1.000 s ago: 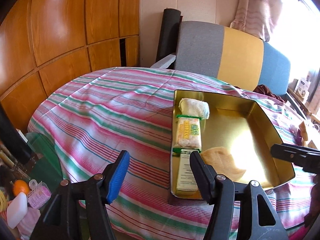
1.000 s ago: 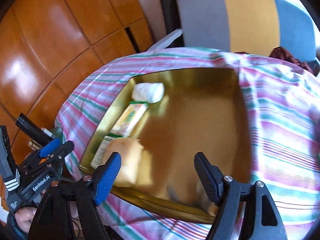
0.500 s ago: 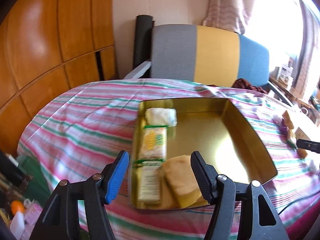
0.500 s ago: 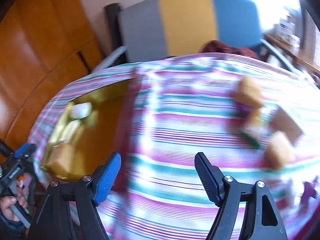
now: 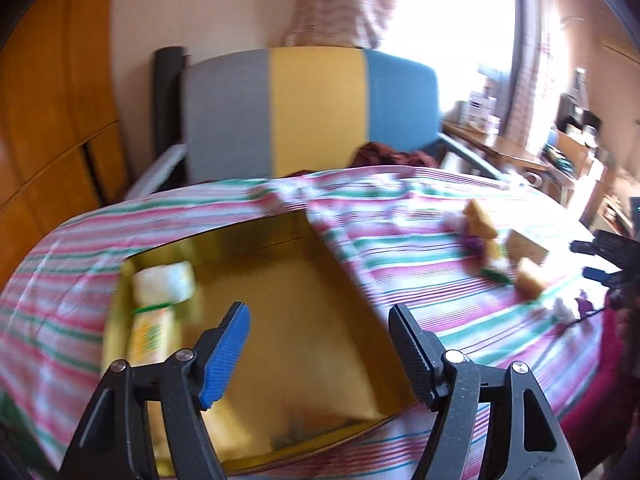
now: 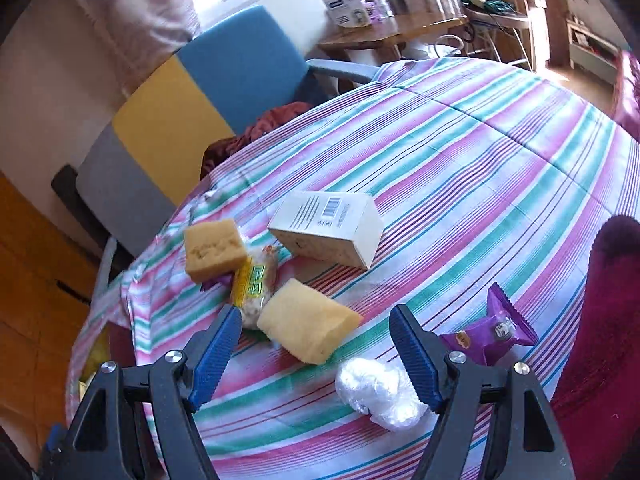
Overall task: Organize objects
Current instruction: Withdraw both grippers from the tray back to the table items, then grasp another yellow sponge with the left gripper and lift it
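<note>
Right gripper [image 6: 316, 344] gapes empty just short of a yellow sponge [image 6: 308, 330] on the table [image 6: 500, 152]; left gripper [image 5: 320, 344], empty and opening, hangs over the gold tray [image 5: 288, 292].

Behind the pink-and-green striped tablecloth [image 6: 500, 152], a grey, yellow and blue upholstered chair back [image 5: 312, 108]; beyond, curtained window [image 5: 452, 12] and perhaps a cluttered wooden desk [image 6: 392, 30].

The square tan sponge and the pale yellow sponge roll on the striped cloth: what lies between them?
In the right wrist view, a yellow-labelled clear snack packet lies between the square tan sponge and the pale yellow sponge roll, touching both.
</note>
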`<state>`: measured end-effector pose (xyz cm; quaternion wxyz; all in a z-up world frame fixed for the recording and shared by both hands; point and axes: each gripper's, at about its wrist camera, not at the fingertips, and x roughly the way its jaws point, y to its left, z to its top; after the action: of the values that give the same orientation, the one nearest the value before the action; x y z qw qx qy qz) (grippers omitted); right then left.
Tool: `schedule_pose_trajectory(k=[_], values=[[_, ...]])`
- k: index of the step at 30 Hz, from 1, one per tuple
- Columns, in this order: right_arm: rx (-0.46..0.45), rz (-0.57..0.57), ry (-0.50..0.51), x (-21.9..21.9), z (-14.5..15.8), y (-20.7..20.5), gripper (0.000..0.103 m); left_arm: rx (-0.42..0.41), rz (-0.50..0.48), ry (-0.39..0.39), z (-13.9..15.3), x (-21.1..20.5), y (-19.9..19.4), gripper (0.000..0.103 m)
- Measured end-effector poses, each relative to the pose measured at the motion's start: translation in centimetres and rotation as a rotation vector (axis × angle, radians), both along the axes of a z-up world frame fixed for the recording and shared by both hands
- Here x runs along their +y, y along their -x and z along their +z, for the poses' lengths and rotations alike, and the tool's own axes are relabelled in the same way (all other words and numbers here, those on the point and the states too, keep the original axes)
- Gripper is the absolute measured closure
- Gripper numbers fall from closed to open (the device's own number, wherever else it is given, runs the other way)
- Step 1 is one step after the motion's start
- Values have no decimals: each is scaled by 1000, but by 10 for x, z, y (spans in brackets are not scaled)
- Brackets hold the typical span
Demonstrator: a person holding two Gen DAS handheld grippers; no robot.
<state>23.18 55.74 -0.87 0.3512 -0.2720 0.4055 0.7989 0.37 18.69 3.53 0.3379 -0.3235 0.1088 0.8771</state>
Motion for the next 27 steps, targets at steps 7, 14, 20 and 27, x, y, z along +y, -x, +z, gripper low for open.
schedule_pose_trajectory(k=[7, 14, 20, 27], values=[[107, -41, 16, 1, 1, -6, 25, -12, -160, 20, 4, 92, -13, 19], [192, -62, 76, 8, -4, -17, 25, -67, -251, 50, 1, 184, -10, 12], [226, -71, 99, 10, -7, -21, 25, -110, -291, 91, -13, 260, -2, 9], [283, -69, 139, 14, -11, -25, 23, -81, -288, 191, -39, 338, 1, 5]])
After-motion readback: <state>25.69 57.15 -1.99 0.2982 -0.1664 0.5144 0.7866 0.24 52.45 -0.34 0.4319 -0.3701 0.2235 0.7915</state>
